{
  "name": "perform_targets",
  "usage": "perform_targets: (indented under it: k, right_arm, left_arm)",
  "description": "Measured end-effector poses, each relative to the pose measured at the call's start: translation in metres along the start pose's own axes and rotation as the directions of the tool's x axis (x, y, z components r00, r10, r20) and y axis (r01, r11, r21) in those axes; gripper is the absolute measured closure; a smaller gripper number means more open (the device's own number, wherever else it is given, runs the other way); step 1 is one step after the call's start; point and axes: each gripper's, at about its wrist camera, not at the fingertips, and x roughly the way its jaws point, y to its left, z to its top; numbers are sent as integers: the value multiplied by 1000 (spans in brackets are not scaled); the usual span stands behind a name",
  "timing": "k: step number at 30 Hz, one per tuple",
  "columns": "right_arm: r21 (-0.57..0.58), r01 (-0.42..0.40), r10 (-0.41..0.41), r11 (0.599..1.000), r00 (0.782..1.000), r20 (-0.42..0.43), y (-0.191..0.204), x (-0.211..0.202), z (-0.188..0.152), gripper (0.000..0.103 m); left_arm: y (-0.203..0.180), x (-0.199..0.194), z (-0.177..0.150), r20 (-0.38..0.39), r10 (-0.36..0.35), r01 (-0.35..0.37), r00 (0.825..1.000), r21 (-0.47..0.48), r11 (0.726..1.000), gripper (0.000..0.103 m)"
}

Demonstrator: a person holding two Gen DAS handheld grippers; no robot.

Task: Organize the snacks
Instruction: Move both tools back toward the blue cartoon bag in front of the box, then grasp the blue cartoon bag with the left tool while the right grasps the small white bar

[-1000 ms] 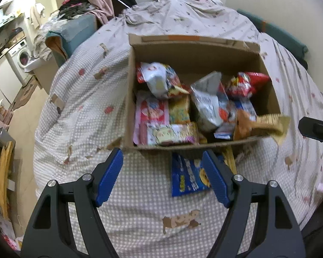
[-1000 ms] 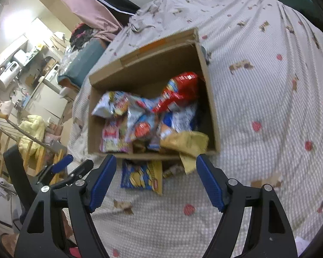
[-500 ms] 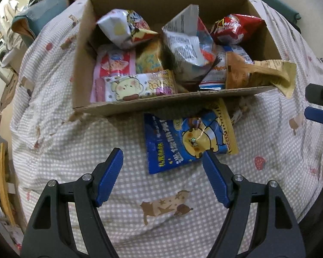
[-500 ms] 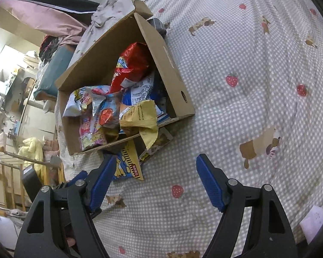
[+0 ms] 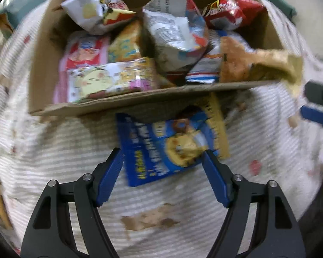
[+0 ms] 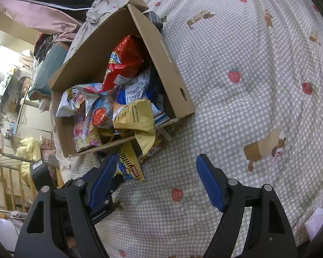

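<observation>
A cardboard box [image 5: 41, 64] full of snack bags lies on the bed; it also shows in the right wrist view [image 6: 168, 64]. A blue and yellow snack bag [image 5: 168, 146] lies flat on the blanket, partly under the box's front flap [image 5: 140, 99]. My left gripper [image 5: 163, 157] is open, its fingertips on either side of the bag's near end, not touching it. A yellow bag [image 6: 137, 118] hangs over the box's front edge. My right gripper [image 6: 155, 167] is open and empty above the blanket, right of the blue bag [image 6: 127, 163].
The bed is covered by a grey checked blanket [image 6: 247, 107] with strawberry and dog prints. The left gripper's body [image 6: 101, 195] sits close to my right gripper's left finger. A drying rack [image 6: 8, 172] and room clutter lie beyond the bed's left edge.
My left gripper has moved down and forward to the blue bag, which now lies between its fingers. My right gripper has swung right and lower over the blanket.
</observation>
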Motion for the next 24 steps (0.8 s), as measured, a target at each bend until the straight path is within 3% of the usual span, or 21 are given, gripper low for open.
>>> perform_targets:
  k: [3, 7, 14, 15, 17, 18, 24]
  right_arm:
    - [3, 0, 0, 1000, 1000, 7, -1, -1, 1, 24]
    - [8, 7, -7, 1000, 1000, -1, -4, 1, 0, 24]
    - [-1, 20, -20, 1000, 1000, -2, 0, 6, 1, 24]
    - [-2, 22, -22, 1000, 1000, -3, 0, 7, 1, 24]
    - [0, 26, -26, 1000, 1000, -4, -1, 8, 1, 24]
    - [1, 27, -27, 1000, 1000, -4, -2, 8, 2, 24]
    - [6, 26, -26, 1000, 1000, -7, -7, 8, 2, 24]
  left_arm:
    - [5, 10, 8, -22, 7, -8, 1000, -68, 998, 29]
    - [6, 25, 17, -19, 27, -29, 999, -112, 993, 10]
    - [-10, 40, 29, -18, 66, -67, 998, -100, 993, 3]
    - [-11, 40, 31, -11, 65, -65, 998, -95, 993, 5]
    - [-14, 40, 31, -4, 69, -69, 998, -82, 994, 18]
    - [-16, 38, 31, -5, 58, -58, 998, -74, 996, 33]
    - [-15, 16, 24, -16, 23, -24, 1000, -84, 996, 54]
